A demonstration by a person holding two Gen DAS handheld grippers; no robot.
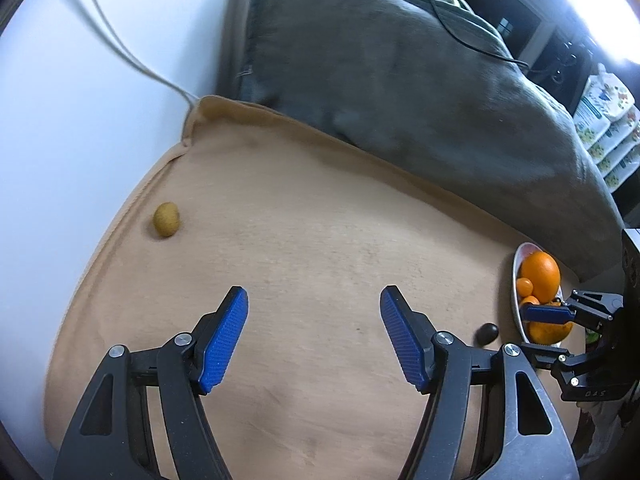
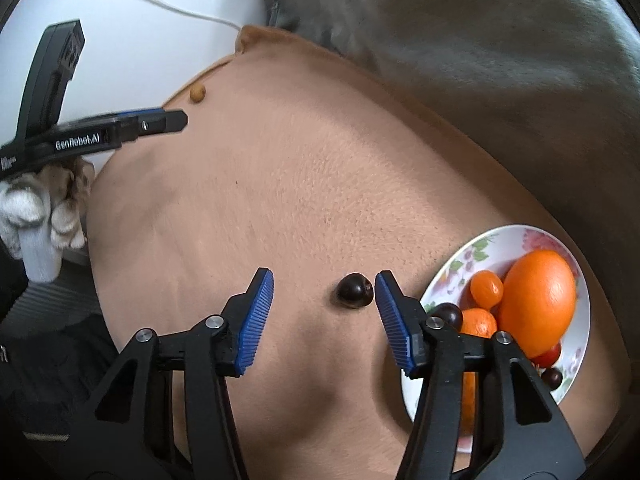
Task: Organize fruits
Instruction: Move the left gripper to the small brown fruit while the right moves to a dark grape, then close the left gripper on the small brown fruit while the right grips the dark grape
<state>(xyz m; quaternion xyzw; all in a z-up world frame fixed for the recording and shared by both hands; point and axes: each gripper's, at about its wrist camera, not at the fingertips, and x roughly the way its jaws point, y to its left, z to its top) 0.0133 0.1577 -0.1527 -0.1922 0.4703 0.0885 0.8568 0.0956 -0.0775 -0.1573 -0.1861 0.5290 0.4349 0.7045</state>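
A brown kiwi (image 1: 167,219) lies on the tan cushion (image 1: 300,240) at the far left; it also shows small in the right wrist view (image 2: 197,92). A dark plum (image 2: 355,290) lies loose on the cushion just left of my right gripper's right finger. A floral plate (image 2: 476,248) holds a large orange (image 2: 538,303), small oranges, a dark plum and a red fruit. My right gripper (image 2: 324,284) is open and empty beside the plum. My left gripper (image 1: 314,300) is open and empty over bare cushion. The plate (image 1: 516,280) and loose plum (image 1: 486,333) show at right in the left wrist view.
A grey cushion (image 1: 400,80) rises behind the tan one. A white wall with a cable (image 1: 120,40) is at the left. Floral packets (image 1: 608,120) and dark electronics stand at the far right. The left gripper (image 2: 160,120) and a gloved hand show in the right wrist view.
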